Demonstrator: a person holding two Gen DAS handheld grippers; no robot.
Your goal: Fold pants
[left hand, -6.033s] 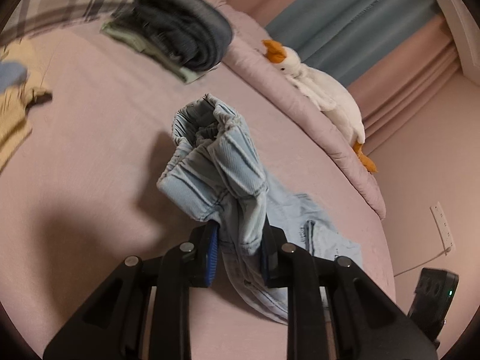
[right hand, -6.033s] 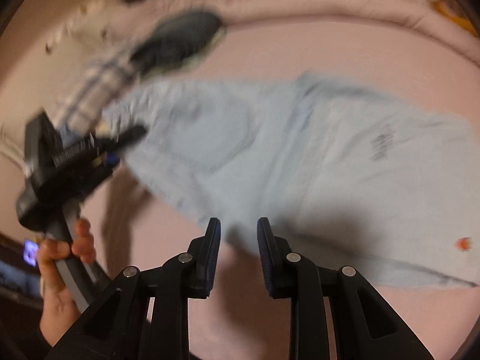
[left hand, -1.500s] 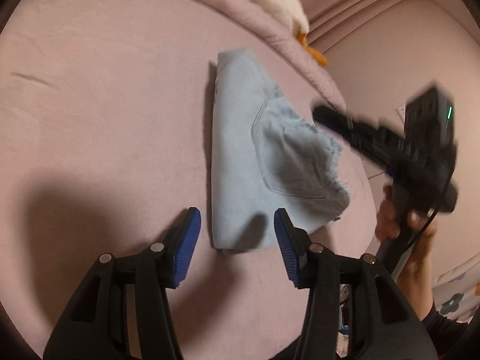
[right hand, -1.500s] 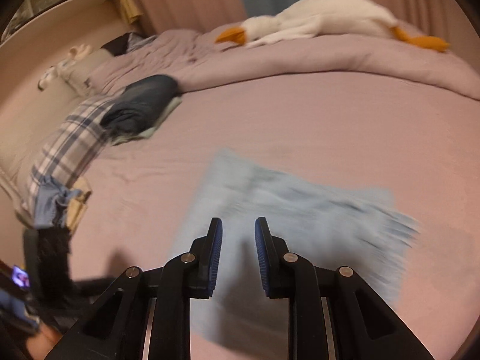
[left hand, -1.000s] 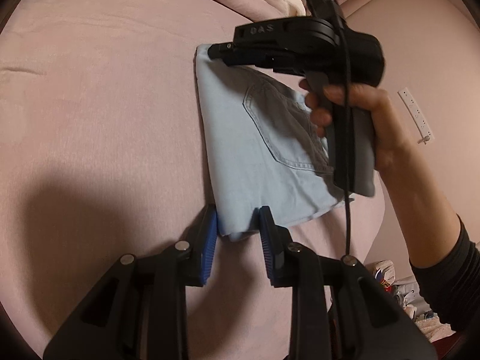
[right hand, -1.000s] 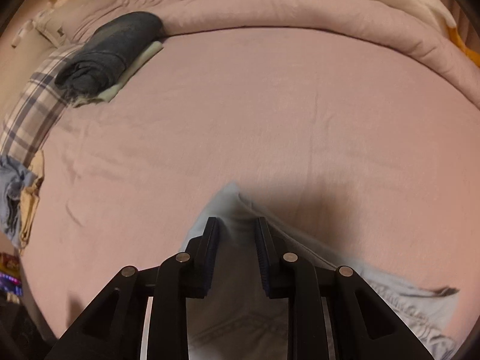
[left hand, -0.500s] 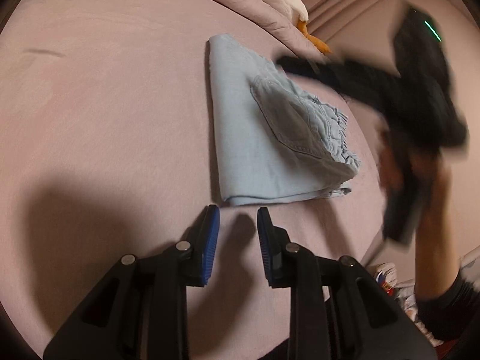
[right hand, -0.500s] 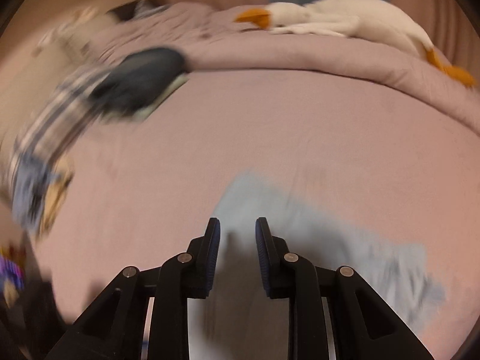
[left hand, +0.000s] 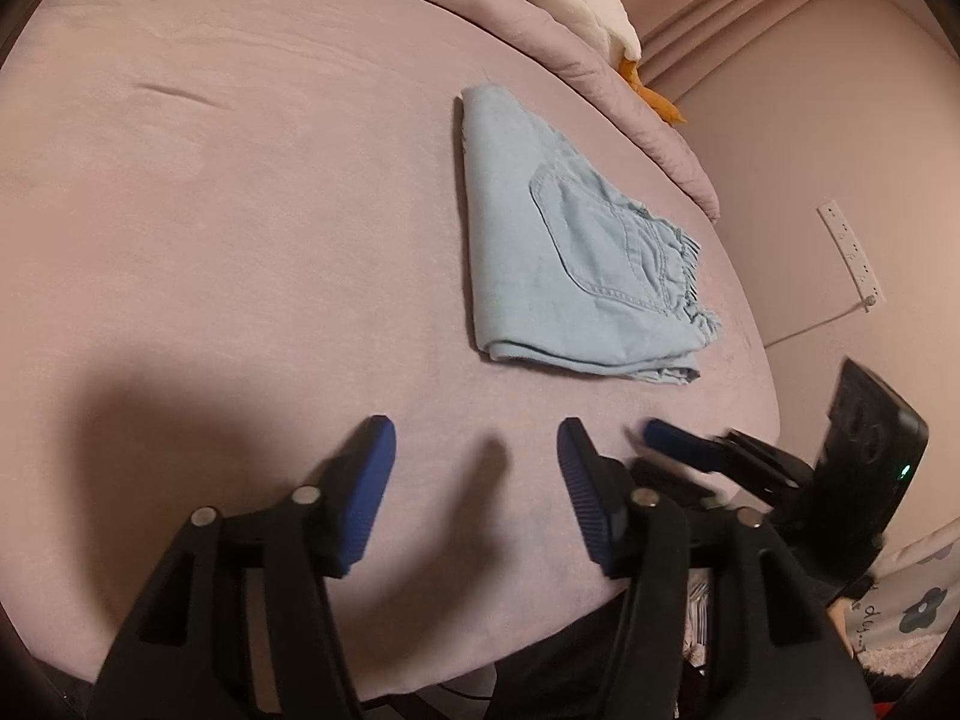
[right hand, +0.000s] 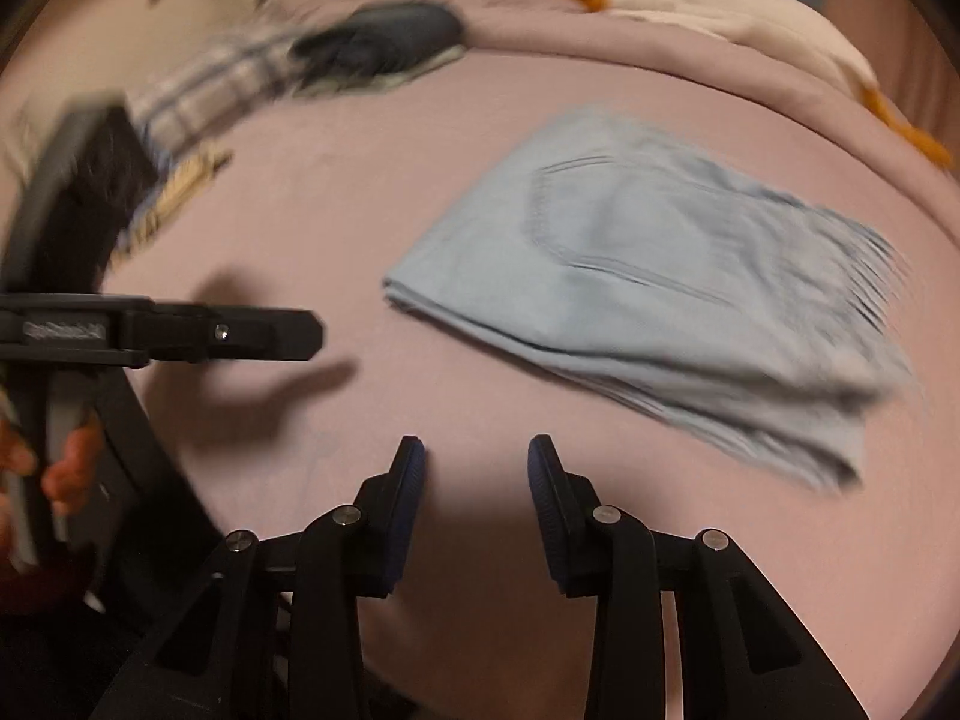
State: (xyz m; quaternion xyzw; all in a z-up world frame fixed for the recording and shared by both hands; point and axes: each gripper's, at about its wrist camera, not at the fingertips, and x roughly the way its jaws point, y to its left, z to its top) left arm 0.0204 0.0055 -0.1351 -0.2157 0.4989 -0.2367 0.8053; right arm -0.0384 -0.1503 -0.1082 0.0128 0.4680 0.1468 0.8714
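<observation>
We just let go: left claw [left hand: 474,468] now spread wide, right claw [right hand: 477,474] parted, both empty. Pants [left hand: 564,252] lie folded near the bed's [left hand: 240,180] right edge; fold looks finished.

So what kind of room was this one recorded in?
Most likely a bedroom: the folded pants lie on a pink-sheeted bed, with a rolled comforter and a plush goose along its far edge, curtains behind.
</observation>
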